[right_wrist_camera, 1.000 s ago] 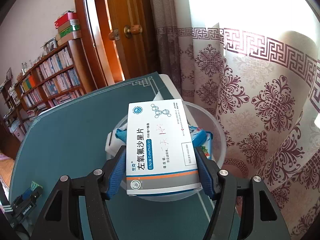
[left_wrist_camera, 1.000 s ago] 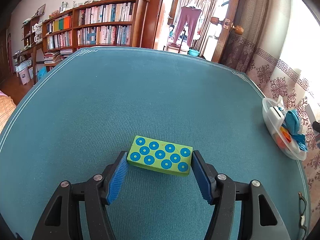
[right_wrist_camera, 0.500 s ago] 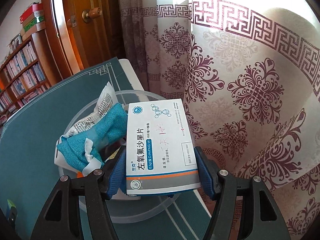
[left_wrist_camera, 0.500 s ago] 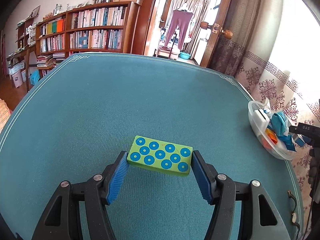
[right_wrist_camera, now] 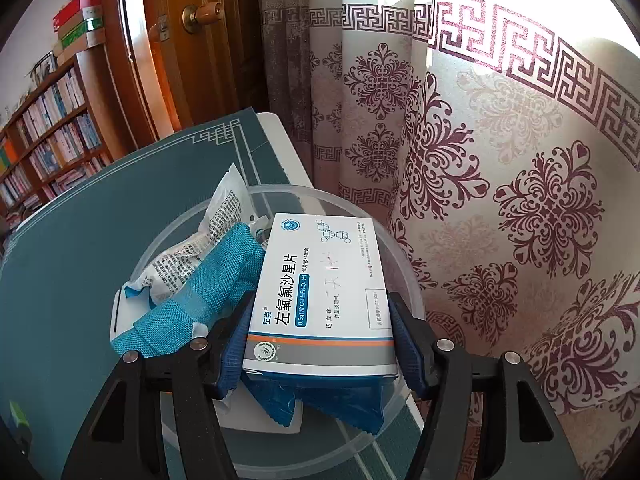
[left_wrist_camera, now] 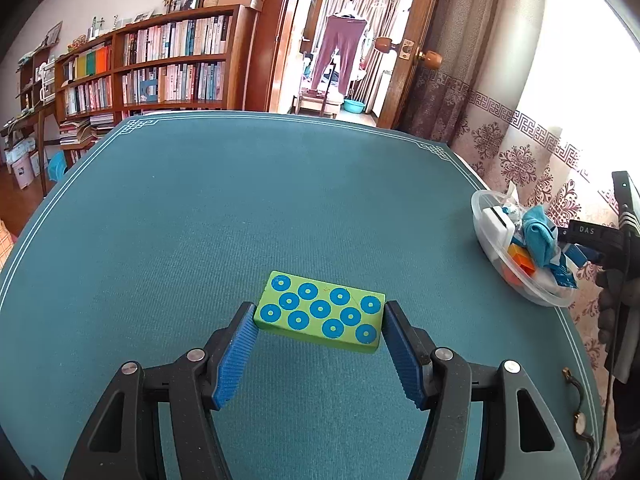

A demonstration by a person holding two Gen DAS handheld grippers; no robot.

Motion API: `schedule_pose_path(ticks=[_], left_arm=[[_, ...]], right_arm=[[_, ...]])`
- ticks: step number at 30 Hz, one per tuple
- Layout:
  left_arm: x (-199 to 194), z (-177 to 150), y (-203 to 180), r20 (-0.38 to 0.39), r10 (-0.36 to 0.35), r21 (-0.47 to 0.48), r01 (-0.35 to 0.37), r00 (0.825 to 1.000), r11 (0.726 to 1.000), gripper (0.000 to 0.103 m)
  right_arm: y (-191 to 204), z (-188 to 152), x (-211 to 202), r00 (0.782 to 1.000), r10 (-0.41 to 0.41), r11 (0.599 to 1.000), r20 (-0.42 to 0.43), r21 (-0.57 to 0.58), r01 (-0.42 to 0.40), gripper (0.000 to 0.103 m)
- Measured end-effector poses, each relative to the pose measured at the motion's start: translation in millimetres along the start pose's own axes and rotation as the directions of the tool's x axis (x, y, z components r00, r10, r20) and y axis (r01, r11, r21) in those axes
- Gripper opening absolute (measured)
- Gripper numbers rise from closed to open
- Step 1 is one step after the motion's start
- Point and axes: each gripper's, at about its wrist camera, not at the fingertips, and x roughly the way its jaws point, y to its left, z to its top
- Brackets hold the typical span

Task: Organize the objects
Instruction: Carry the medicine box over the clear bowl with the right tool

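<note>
Depositing step: right gripper (right_wrist_camera: 322, 344) clamped on medicine box (right_wrist_camera: 320, 292), lower centre, over clear bowl (right_wrist_camera: 400, 256); release next. Left gripper (left_wrist_camera: 320, 340) gripping green block (left_wrist_camera: 320, 312), awaiting transfer.

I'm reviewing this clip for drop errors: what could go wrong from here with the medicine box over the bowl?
1. The clear bowl is already heaped with a blue cloth and packets; released on top, the medicine box in the right gripper may slide off.
2. The bowl sits near the table edge, so a nudge might tip it.

block (left_wrist_camera: 320, 312) mid-table (left_wrist_camera: 200, 208) — bowl (left_wrist_camera: 486, 248) at right edge
</note>
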Motion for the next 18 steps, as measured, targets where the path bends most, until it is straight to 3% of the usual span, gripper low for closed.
schedule_pose_path(ticks=[14, 18], left_arm=[[4.3, 5.0, -64.7, -0.039, -0.098, 0.112, 0.102, 0.994, 0.988, 0.066], [7.2, 5.6, -83.3, -0.049, -0.112, 0.144, 0.118, 0.992, 0.982, 0.066]], right_arm=[[-16.5, -10.9, -28.8, 0.977, 0.199, 0.98, 0.078, -0.005, -0.199, 0.066], [-14.9, -12.5, -26.9, 0.966, 0.251, 0.968, 0.062, -0.021, -0.25, 0.074]])
